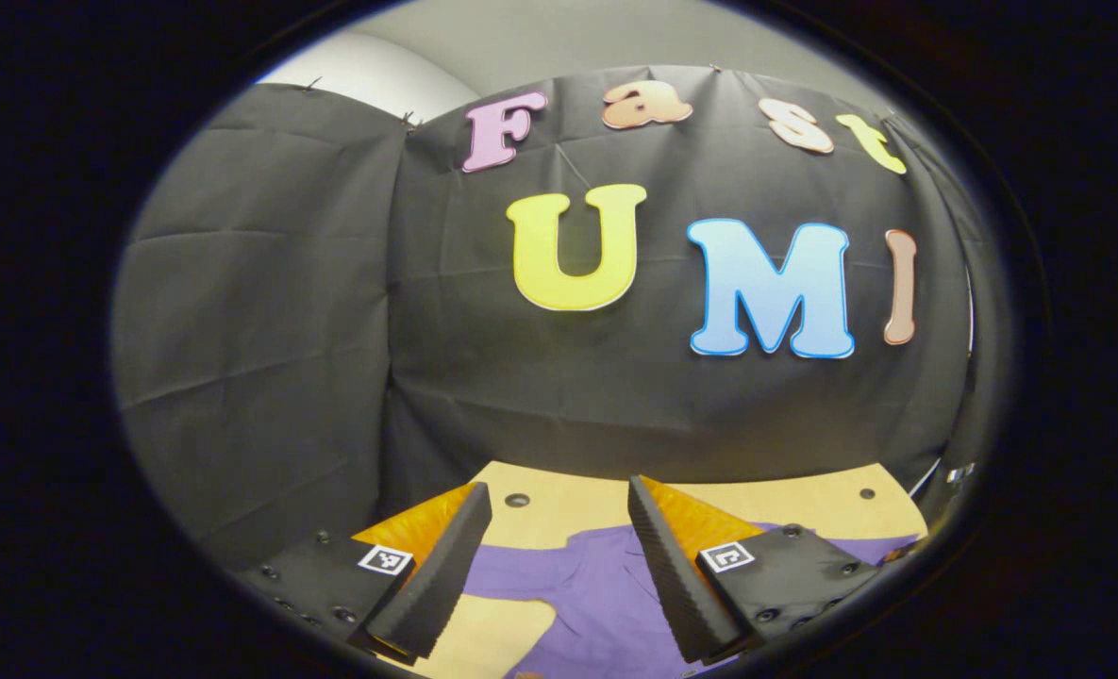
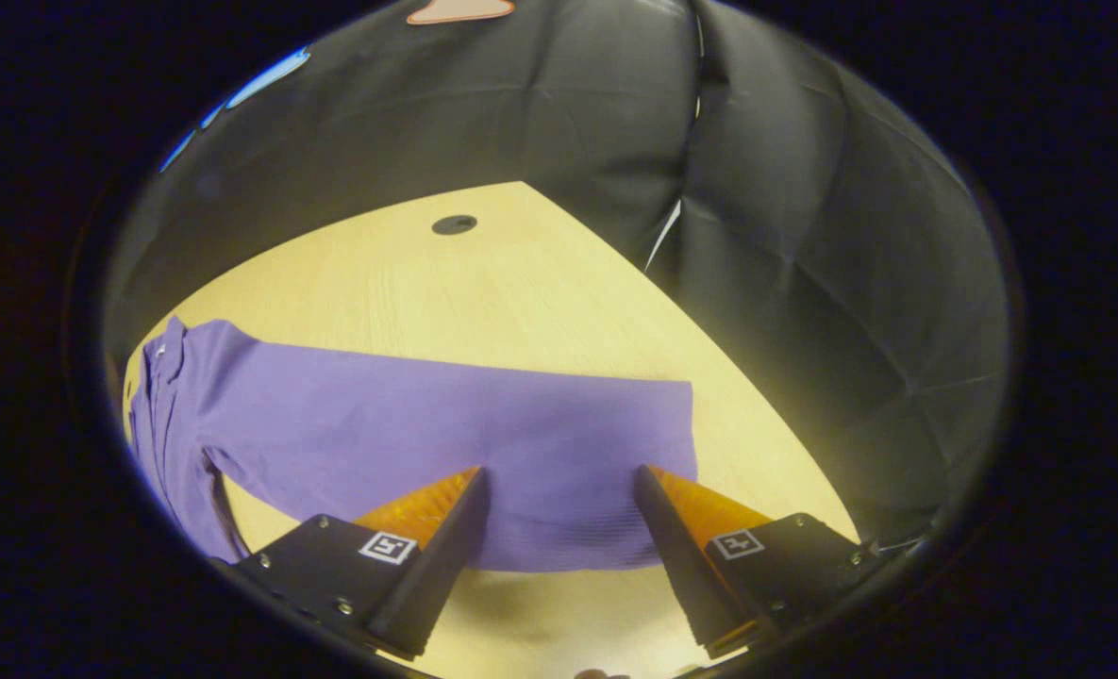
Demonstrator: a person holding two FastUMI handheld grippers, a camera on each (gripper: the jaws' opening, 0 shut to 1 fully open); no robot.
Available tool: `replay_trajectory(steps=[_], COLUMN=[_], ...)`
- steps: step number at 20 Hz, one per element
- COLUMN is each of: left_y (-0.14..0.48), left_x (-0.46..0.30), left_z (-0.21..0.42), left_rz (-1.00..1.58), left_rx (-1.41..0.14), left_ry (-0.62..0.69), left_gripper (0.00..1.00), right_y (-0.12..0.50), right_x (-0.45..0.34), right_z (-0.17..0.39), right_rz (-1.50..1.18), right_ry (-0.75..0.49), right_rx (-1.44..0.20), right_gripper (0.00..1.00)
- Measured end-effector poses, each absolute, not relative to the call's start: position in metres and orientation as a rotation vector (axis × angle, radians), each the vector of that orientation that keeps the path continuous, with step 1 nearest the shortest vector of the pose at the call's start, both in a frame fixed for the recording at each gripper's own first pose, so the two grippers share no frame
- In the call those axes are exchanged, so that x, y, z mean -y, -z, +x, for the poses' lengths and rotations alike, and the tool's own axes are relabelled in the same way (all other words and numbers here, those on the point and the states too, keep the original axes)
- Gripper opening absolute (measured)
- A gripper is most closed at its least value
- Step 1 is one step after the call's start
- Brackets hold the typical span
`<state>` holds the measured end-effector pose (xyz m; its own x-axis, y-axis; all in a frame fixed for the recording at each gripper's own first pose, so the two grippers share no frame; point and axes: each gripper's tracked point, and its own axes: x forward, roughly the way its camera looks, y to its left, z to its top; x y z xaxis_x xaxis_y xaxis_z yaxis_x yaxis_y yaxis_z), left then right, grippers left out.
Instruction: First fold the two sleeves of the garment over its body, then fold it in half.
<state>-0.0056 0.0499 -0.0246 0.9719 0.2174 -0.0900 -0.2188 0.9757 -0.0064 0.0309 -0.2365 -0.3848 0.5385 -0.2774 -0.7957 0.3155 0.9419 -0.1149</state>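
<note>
Cloth-walled booth (image 1: 266, 311), wooden table (image 2: 483, 283)

The left gripper (image 1: 559, 556) has its 2 fingers spread wide, holding nothing. The right gripper (image 2: 559, 547) is likewise spread, empty.

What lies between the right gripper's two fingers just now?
In the right gripper view, the purple sleeve's cuff end lies flat on the table between the open right gripper.
</note>
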Motion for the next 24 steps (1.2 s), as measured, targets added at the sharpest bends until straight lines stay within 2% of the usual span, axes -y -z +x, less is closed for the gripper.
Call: replay_trajectory(steps=[3, 4, 7, 8, 9, 10, 11, 12, 13, 14, 17, 18, 23, 24], left_y=[0.026, 0.026, 0.028, 0.028, 0.028, 0.029, 0.029, 0.030, 0.029, 0.029, 0.032, 0.032, 0.036, 0.036], left_x=[-0.048, -0.047, -0.041, -0.040, -0.039, -0.038, -0.038, -0.038, -0.038, -0.039, -0.041, -0.042, -0.043, -0.043], left_z=[-0.005, -0.004, -0.004, -0.003, -0.004, -0.004, -0.004, -0.004, -0.007, -0.007, -0.010, -0.011, -0.015, -0.015], left_rz=[-0.022, -0.024, -0.036, -0.036, -0.033, -0.031, -0.030, -0.030, -0.031, -0.033, -0.033, -0.034, -0.028, -0.027], left_rx=[-0.092, -0.090, -0.091, -0.090, -0.090, -0.090, -0.089, -0.089, -0.089, -0.088, -0.090, -0.092, -0.102, -0.099], left_ry=[-0.219, -0.219, -0.203, -0.201, -0.201, -0.200, -0.200, -0.200, -0.202, -0.203, -0.210, -0.211, -0.199, -0.197], left_gripper=[0.93, 0.96, 0.94, 0.95, 0.93, 0.93, 0.93, 0.93, 0.93, 0.93, 0.93, 0.93, 0.93, 0.96], right_y=[0.388, 0.387, 0.386, 0.386, 0.387, 0.387, 0.388, 0.388, 0.388, 0.390, 0.382, 0.389, 0.382, 0.374], right_x=[0.234, 0.232, 0.232, 0.230, 0.225, 0.219, 0.214, 0.209, 0.204, 0.201, 0.204, 0.205, 0.200, 0.197], right_z=[0.029, 0.029, 0.033, 0.033, 0.035, 0.037, 0.038, 0.040, 0.040, 0.042, 0.040, 0.045, 0.049, 0.051], right_rz=[0.089, 0.104, 0.090, 0.090, 0.108, 0.113, 0.126, 0.146, 0.188, 0.228, 0.342, 0.365, 0.357, 0.361], right_ry=[0.338, 0.335, 0.302, 0.296, 0.287, 0.278, 0.270, 0.268, 0.274, 0.289, 0.304, 0.315, 0.358, 0.356], right_rx=[-0.953, -0.954, -0.951, -0.948, -0.955, -0.955, -0.964, -0.969, -0.973, -0.983, -1.008, -1.011, -1.013, -0.987], right_gripper=[0.97, 0.98, 0.95, 0.86, 0.86, 0.72, 0.63, 0.48, 0.41, 0.17, 0.16, 0.01, 0.01, 0.00])
